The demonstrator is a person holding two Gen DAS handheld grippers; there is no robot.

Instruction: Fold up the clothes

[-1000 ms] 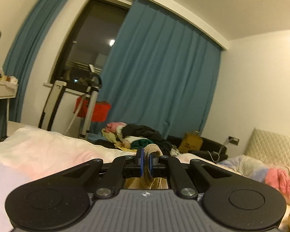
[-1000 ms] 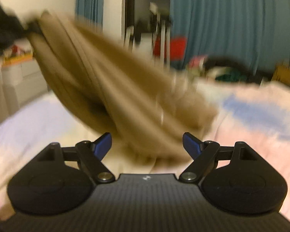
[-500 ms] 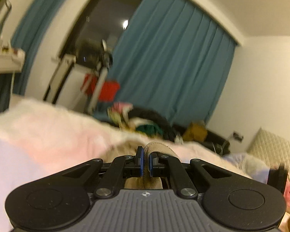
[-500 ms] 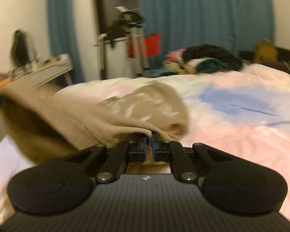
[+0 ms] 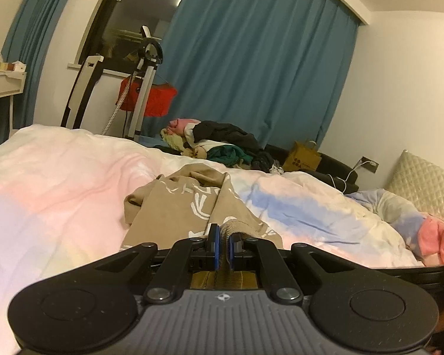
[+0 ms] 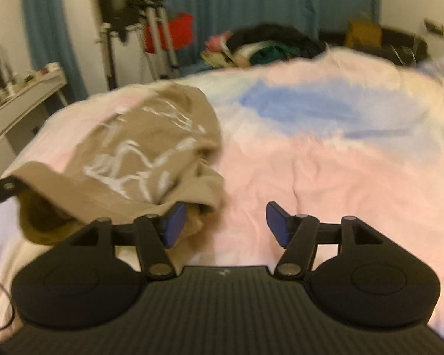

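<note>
Sweatshirt (image 5: 192, 207), tan with white print, lay crumpled on bed (image 5: 59, 183). Your left tongs (image 5: 224, 244) pinched its ribbed hem; your right tongs (image 6: 225, 222) stood apart, empty.

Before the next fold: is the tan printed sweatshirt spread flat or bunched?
Bunched. The tan printed sweatshirt lies rumpled on the pastel duvet, layers overlapping, print creased.

Garment (image 5: 174, 213): showing tan with white print. Duvet (image 5: 59, 183): showing pink, white and blue blotches. Curtains (image 5: 251, 68): showing teal. Fingers (image 6: 174, 222): showing blue pads on black.
</note>
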